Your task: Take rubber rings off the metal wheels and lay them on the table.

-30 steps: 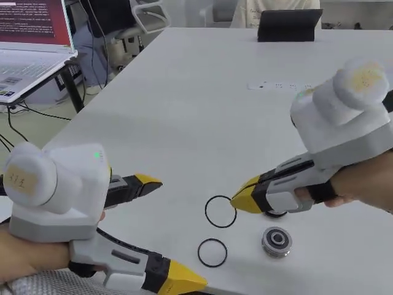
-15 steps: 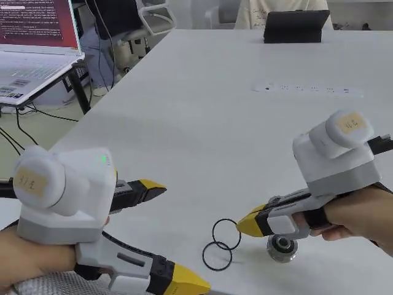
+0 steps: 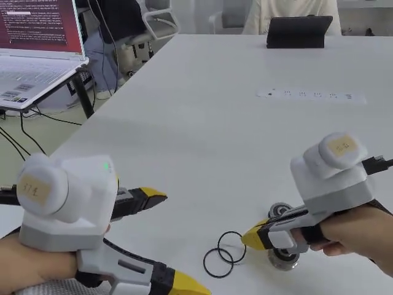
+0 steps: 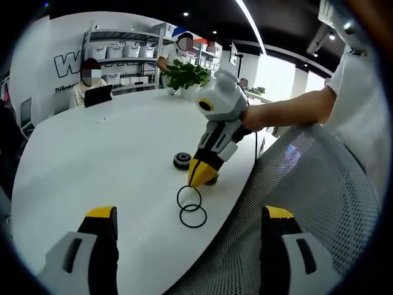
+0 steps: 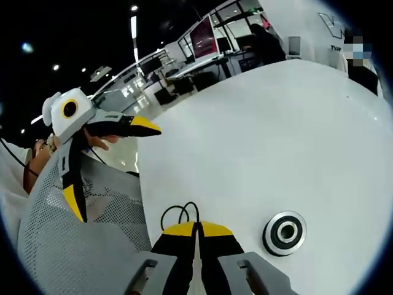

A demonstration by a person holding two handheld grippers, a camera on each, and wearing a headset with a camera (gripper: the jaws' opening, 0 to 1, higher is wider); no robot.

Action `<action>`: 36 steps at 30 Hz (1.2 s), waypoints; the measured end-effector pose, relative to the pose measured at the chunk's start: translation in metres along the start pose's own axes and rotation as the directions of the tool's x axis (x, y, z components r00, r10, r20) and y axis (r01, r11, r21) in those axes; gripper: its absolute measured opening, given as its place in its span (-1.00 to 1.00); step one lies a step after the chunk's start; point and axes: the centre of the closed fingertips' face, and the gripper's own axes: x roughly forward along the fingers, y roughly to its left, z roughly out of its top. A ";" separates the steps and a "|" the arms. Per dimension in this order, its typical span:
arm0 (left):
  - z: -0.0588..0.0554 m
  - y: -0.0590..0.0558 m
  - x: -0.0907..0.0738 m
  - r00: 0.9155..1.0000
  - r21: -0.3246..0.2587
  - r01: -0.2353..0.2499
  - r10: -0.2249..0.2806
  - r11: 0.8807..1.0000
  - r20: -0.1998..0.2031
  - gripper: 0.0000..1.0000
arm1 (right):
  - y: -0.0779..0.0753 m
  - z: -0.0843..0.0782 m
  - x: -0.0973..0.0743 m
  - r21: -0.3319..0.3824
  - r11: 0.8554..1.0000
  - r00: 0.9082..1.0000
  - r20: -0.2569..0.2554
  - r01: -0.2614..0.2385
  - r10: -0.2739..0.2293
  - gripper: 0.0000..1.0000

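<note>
Right gripper [image 3: 249, 237] fingers pressed together, pinching the edge of one rubber ring [image 3: 231, 232], which overlaps a second ring [image 3: 205, 263] on the surface [image 3: 215, 123]. Left gripper [image 3: 173, 241] fingers spread.

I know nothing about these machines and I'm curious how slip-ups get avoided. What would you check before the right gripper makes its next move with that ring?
1. Grip: the right gripper has its jaws shut, with the held ring at its tips. Ok.
2. Held ring free of the wheels: it hangs off the tips, not around the wheel. Ok.
3. Other ring lying flat on the table: ok. Whether it touches the held ring: cannot tell.
4. Left gripper open and away from both rings: ok.
5. Bare tabletop nearby for laying the ring down: ok.
6. Any ring left on the wheel: cannot tell.
</note>
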 end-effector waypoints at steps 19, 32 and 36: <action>-0.001 0.002 0.000 1.000 -0.014 -0.003 0.003 1.000 0.004 0.90 | -0.010 0.000 -0.002 -0.038 0.998 0.999 -0.004 0.048 -0.048 -0.93; -0.001 0.003 0.001 1.000 -0.014 -0.006 0.006 1.000 0.002 0.89 | -0.014 0.028 -0.025 -0.035 0.997 0.993 0.098 0.071 -0.067 -0.88; -0.001 0.003 0.000 1.000 -0.015 -0.008 0.008 1.000 0.003 0.89 | -0.014 0.041 -0.038 -0.027 0.996 0.985 0.156 0.082 -0.077 -0.85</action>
